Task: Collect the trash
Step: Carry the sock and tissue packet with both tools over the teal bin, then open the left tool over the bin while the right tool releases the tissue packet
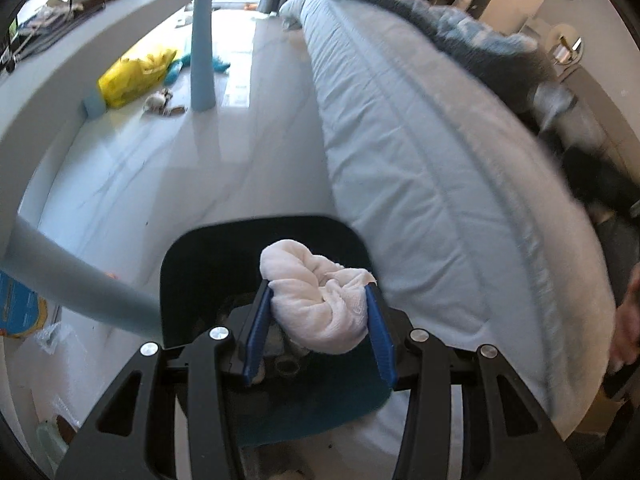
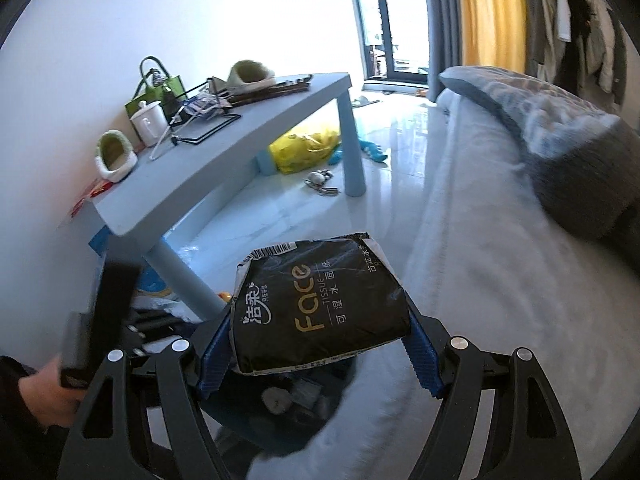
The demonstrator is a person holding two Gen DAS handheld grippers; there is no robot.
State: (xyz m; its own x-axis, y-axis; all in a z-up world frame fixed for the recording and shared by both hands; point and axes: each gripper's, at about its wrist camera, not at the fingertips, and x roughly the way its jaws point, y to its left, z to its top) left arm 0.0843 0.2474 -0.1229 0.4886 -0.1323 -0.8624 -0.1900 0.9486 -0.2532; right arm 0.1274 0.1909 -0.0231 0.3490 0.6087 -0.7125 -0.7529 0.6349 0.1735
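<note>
Crumpled white tissue [image 1: 320,300] is seen in the left wrist view clamped between the blue pads of the left hand-held gripper [image 1: 318,328], directly above a dark trash bin [image 1: 192,276] standing on the floor beside the bed [image 1: 420,160]. In the right wrist view, a black face-tissue pack [image 2: 320,304] is gripped by the widely spread right hand-held gripper [image 2: 320,344], above the same bin, near the blue table [image 2: 240,136].

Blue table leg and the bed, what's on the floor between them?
Nothing: in the left wrist view the floor between the far table leg and the bed is bare.
</note>
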